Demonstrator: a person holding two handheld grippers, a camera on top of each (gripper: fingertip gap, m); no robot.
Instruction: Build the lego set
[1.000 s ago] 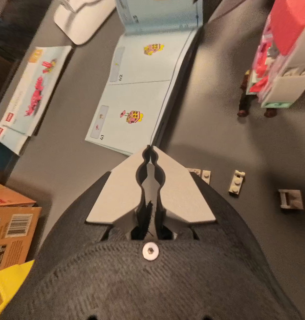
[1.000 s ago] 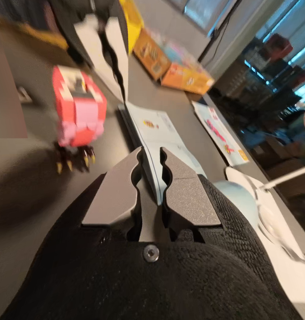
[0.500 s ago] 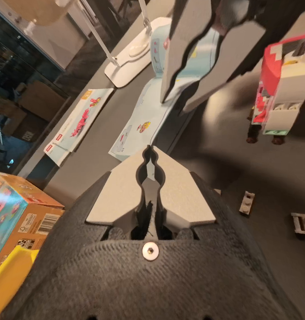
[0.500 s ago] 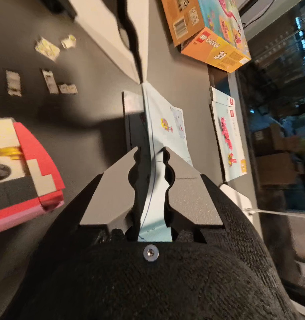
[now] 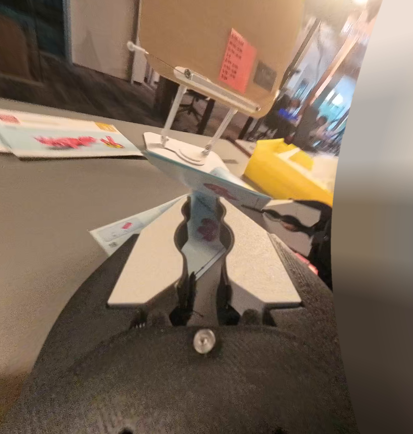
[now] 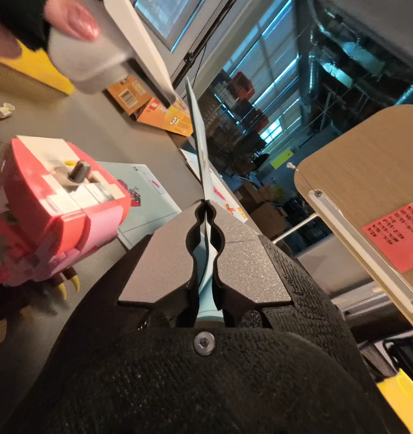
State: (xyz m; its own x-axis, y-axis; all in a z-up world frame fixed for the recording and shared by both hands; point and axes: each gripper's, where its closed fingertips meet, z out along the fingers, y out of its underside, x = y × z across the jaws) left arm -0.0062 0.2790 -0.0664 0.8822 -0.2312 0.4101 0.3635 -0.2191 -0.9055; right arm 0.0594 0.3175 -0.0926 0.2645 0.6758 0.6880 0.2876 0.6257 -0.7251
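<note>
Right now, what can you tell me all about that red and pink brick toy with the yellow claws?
The brick toy is a chunky, partly built body of shiny plastic bricks: red and pink outside, white and cream bricks on top, with a dark grey peg sticking up. Dark feet with yellow claws poke out below. It stands on the grey table, in front of the open pale blue booklet. It looks blurry, and neither gripper is touching it.

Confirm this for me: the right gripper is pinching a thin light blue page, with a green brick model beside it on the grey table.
One detail is wrong. The right gripper is indeed shut on a thin light blue page, but the brick model beside it on the grey table is red and pink with white parts, not green. The right wrist view shows this.
</note>
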